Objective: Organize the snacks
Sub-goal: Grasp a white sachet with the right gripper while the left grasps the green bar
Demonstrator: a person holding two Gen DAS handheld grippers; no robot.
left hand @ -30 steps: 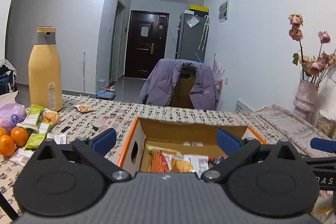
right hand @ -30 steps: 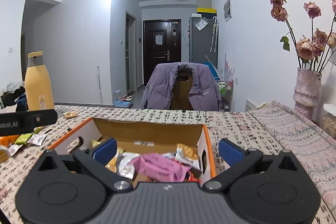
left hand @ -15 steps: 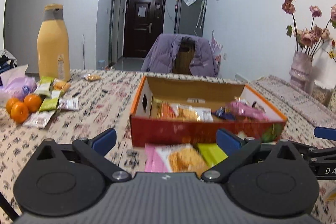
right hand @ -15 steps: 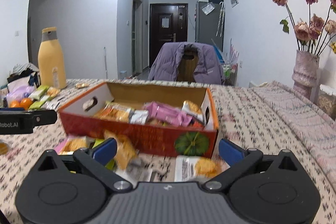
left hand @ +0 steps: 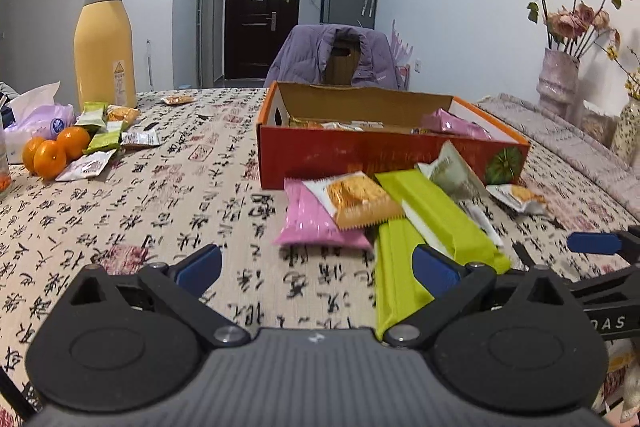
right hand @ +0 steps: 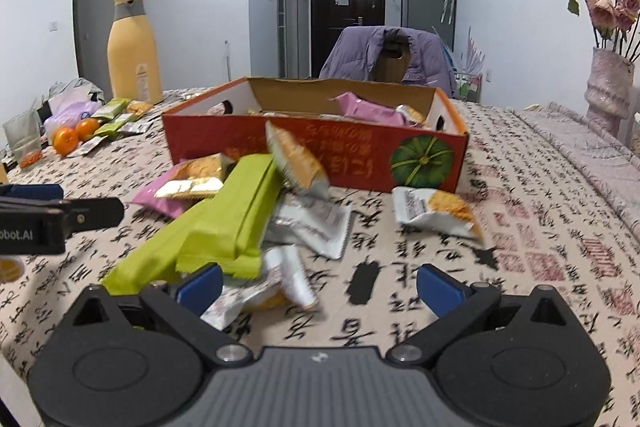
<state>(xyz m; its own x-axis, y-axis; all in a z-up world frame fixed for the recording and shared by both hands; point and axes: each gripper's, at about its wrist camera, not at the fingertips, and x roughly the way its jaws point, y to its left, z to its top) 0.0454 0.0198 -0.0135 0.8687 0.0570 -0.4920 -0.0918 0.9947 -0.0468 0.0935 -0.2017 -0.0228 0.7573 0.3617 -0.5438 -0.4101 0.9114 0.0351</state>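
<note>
An open red-orange cardboard box (left hand: 384, 157) (right hand: 320, 155) holds several snack packets. In front of it lies a loose heap: a pink packet (left hand: 316, 223), a cracker packet (left hand: 356, 195), long green bars (left hand: 440, 215) (right hand: 240, 219) and white packets (right hand: 312, 223). One cracker packet (right hand: 436, 209) lies apart to the right. My left gripper (left hand: 316, 267) is open, low over the cloth just before the heap. My right gripper (right hand: 318, 283) is open too, its left finger beside the green bars. Nothing is held.
A yellow bottle (left hand: 105, 43) stands at the back left, with oranges (left hand: 56, 149), a tissue pack (left hand: 38, 119) and more packets (left hand: 108, 135) near it. A vase of dried roses (left hand: 558, 83) stands at the right. A chair with a purple jacket (left hand: 336, 57) is behind the table.
Both grippers have pulled back toward me and dropped low; the box now sits farther off, and the snack heap in front of it has come into view.
</note>
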